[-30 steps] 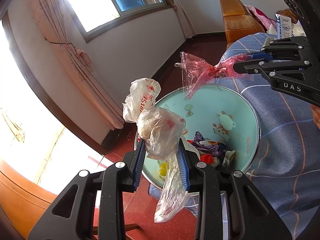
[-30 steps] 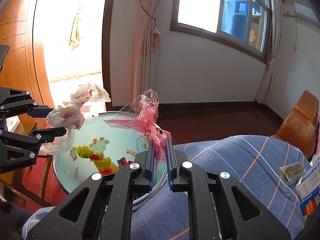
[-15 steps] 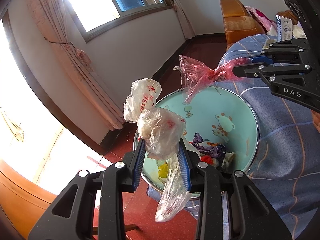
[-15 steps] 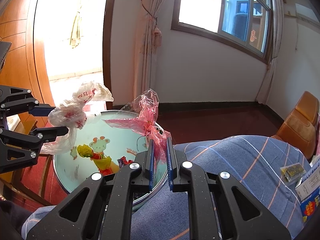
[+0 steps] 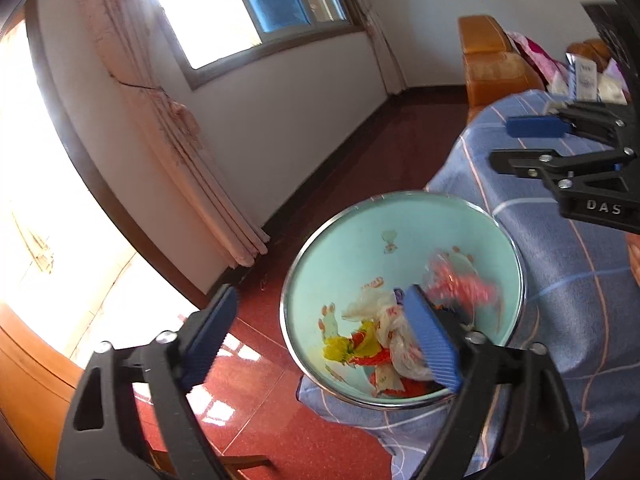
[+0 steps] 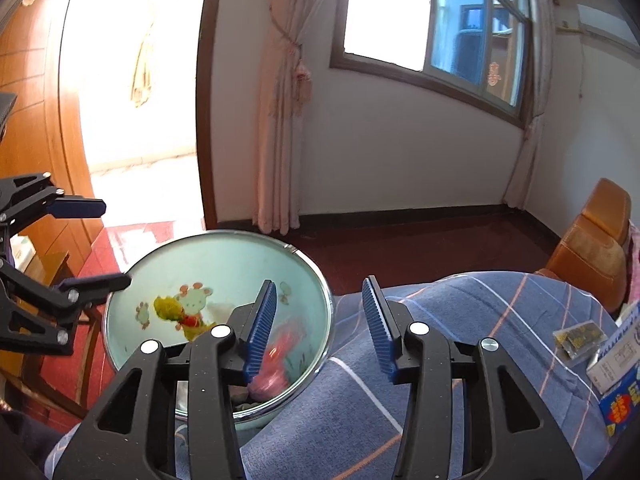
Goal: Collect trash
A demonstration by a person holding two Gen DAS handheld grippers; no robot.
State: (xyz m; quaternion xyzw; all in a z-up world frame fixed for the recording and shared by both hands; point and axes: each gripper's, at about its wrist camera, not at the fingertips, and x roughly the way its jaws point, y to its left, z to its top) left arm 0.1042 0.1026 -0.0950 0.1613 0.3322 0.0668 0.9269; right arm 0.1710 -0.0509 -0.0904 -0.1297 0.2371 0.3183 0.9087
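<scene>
Both tools, left tool (image 5: 324, 336) and right tool (image 6: 320, 326), are spread wide and empty; the enamel basin (image 5: 344, 236), perched at the blue bedspread's (image 5: 568, 280) edge, could be tipped.

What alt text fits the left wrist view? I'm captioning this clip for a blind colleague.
The left gripper is open over a pale green basin holding crumpled plastic bags and colourful wrappers. The basin sits on a blue plaid cloth. The right gripper, also open, is at the upper right.
</scene>
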